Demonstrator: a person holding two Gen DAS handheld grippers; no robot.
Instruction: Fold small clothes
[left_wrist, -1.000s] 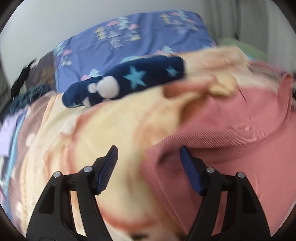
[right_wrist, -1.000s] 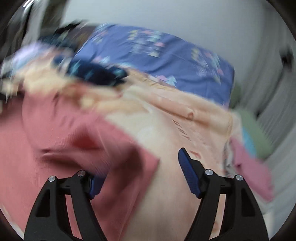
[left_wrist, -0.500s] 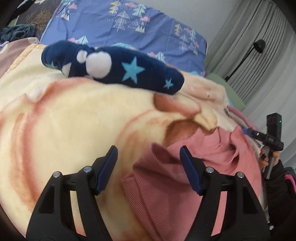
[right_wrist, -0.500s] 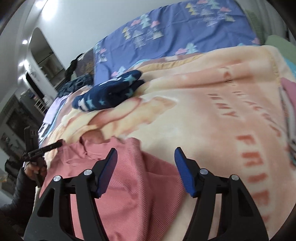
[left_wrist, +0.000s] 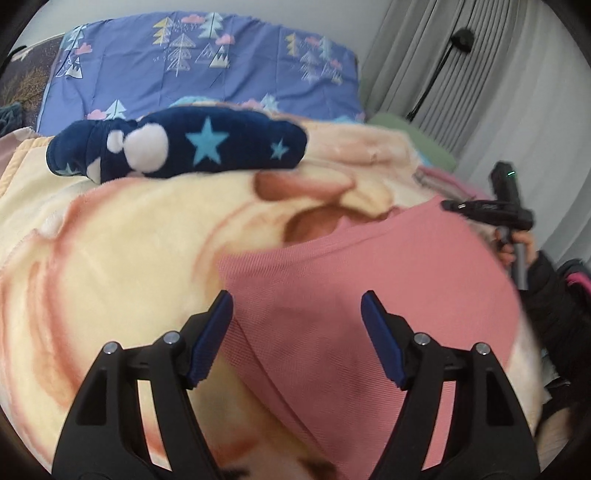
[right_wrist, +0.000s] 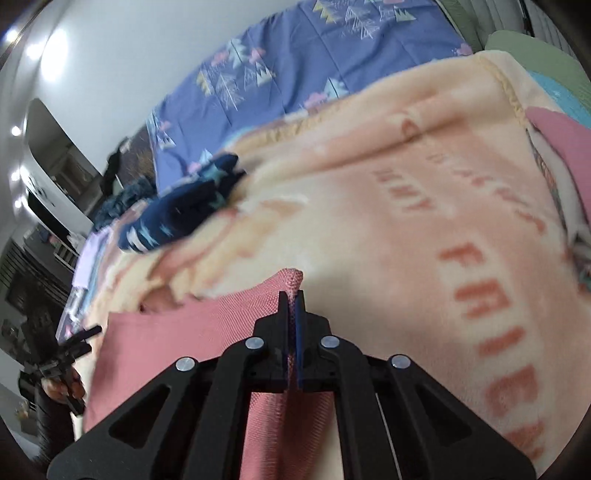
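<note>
On the cream blanket, the pink garment lies unfolded, its edge pinched by the right gripper, left gripper spread, folding barely begun.

The only writing showing is on the peach blanket in the right wrist view. Large salmon-coloured capitals are running down its right half, reading "FRIE" before the letters are sliding out of the frame; a further letter below is too cut off to name. Above them a smaller line of letters is showing, too blurred to read with any certainty, and beside it another faint line is equally unclear. In the left wrist view the same blanket is showing no lettering, and nothing else in either view is carrying a legible word, label or number.
</note>
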